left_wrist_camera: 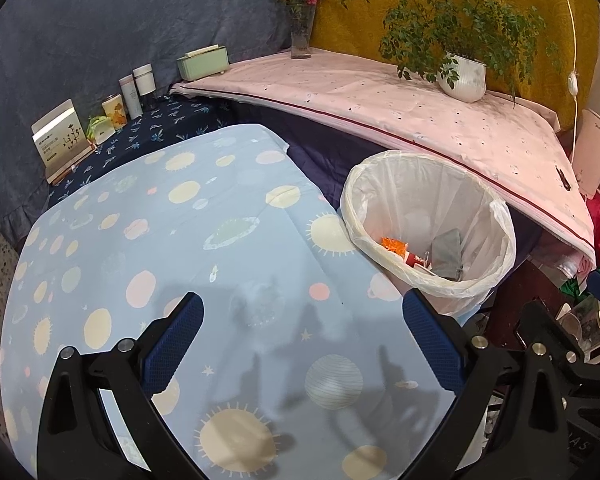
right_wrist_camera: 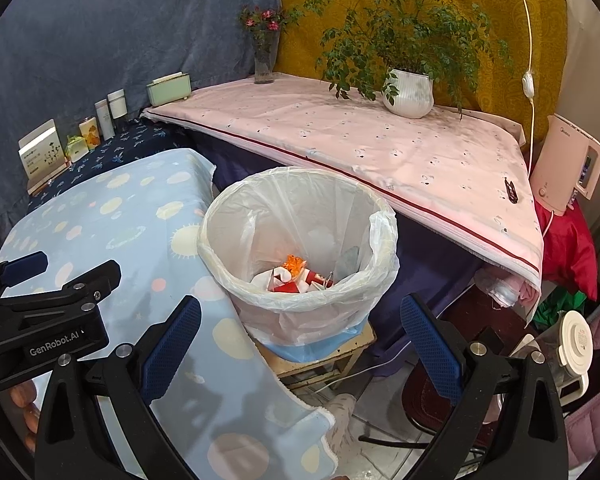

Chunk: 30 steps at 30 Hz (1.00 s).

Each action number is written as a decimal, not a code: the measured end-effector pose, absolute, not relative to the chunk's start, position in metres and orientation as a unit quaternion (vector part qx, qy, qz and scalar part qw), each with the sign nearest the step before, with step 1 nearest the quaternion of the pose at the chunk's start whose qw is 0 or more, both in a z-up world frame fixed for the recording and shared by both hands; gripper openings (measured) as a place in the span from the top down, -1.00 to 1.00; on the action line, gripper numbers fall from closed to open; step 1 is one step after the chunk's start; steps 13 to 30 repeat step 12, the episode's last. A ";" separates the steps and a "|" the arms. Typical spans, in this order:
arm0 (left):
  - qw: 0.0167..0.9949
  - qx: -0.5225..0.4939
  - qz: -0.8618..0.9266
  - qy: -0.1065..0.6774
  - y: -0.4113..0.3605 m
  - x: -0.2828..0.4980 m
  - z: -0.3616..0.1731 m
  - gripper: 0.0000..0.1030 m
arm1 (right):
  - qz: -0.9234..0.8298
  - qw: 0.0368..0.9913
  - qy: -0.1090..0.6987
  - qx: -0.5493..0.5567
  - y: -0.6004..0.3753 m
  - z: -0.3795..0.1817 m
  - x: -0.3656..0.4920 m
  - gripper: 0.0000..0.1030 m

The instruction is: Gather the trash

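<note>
Inside the lined bin [right_wrist_camera: 300, 240] lies red-and-orange trash [right_wrist_camera: 296, 276] (grey scrap too); both tools [left_wrist_camera: 302, 320] [right_wrist_camera: 300, 320] gape wide, empty.

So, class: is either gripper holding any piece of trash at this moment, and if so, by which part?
Nothing is held. The left gripper and right gripper both have open jaws with nothing between them; trash already lies in the lined bin.

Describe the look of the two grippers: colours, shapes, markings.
Both match. The left gripper has angular black plastic arms with silver bolt heads, and two flat fingers faced in dark blue dimpled rubber. The right gripper has the same black frame and blue pads. From the right wrist view, white "GenRobot.AI" lettering shows on the left gripper's black body. No cables or sleeves are visible.
</note>
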<state>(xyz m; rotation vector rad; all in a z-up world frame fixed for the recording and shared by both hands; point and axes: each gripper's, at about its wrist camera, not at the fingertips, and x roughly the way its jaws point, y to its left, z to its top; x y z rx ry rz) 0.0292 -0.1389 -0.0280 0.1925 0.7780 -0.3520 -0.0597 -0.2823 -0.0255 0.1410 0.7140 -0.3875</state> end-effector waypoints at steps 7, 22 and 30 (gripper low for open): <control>0.905 0.089 -0.174 0.377 -0.139 0.029 -0.027 -0.85 | -0.189 0.917 0.345 0.070 -0.283 -0.026 -0.060 -0.87; 0.908 0.082 -0.178 0.370 -0.137 0.029 -0.026 -0.85 | -0.192 0.917 0.342 0.072 -0.284 -0.024 -0.063 -0.87; 0.908 0.082 -0.178 0.370 -0.137 0.029 -0.026 -0.85 | -0.192 0.917 0.342 0.072 -0.284 -0.024 -0.063 -0.87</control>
